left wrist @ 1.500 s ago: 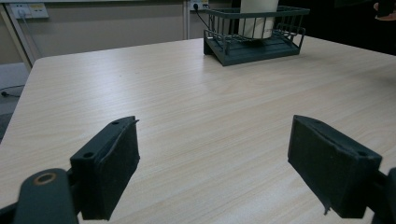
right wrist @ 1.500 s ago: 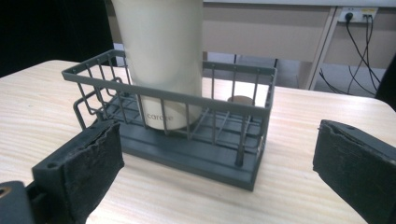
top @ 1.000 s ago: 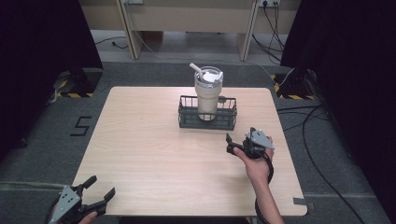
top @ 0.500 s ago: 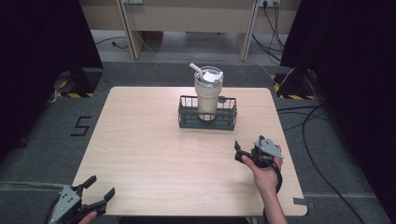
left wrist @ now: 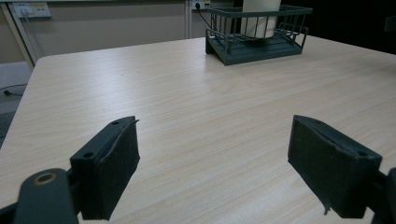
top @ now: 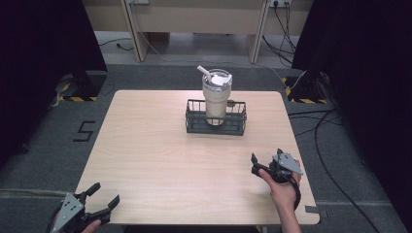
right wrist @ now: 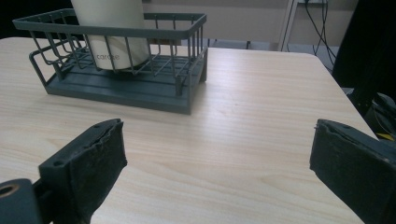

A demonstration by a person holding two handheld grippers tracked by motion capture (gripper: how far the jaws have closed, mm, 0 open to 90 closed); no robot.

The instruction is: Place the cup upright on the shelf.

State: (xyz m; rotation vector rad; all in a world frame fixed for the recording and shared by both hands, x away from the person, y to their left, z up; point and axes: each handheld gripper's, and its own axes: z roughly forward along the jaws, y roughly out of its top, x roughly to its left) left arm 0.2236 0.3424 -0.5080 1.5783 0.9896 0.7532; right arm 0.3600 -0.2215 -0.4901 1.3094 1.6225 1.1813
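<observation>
A cream tumbler (top: 216,97) with a lid and straw stands upright in a dark wire basket (top: 195,127) at the far middle of the wooden table (top: 160,160). In the right gripper view the basket (right wrist: 140,95) and the tumbler (right wrist: 109,32) lie ahead to the left. The basket (left wrist: 252,49) sits far off in the left gripper view. My right gripper (top: 262,162) is open, held low over the table's near right part, nothing between its jaws. My left gripper (top: 103,196) is open at the table's near left corner, empty too.
Dark curtains hang on both sides of the table. Cables (top: 330,126) run over the grey floor at the right. A wooden bench (top: 194,19) stands beyond the table. A floor mark shaped like a 5 (top: 83,131) lies at the left.
My right gripper has drawn back from the basket toward the table's near right edge. The left gripper has stayed put.
</observation>
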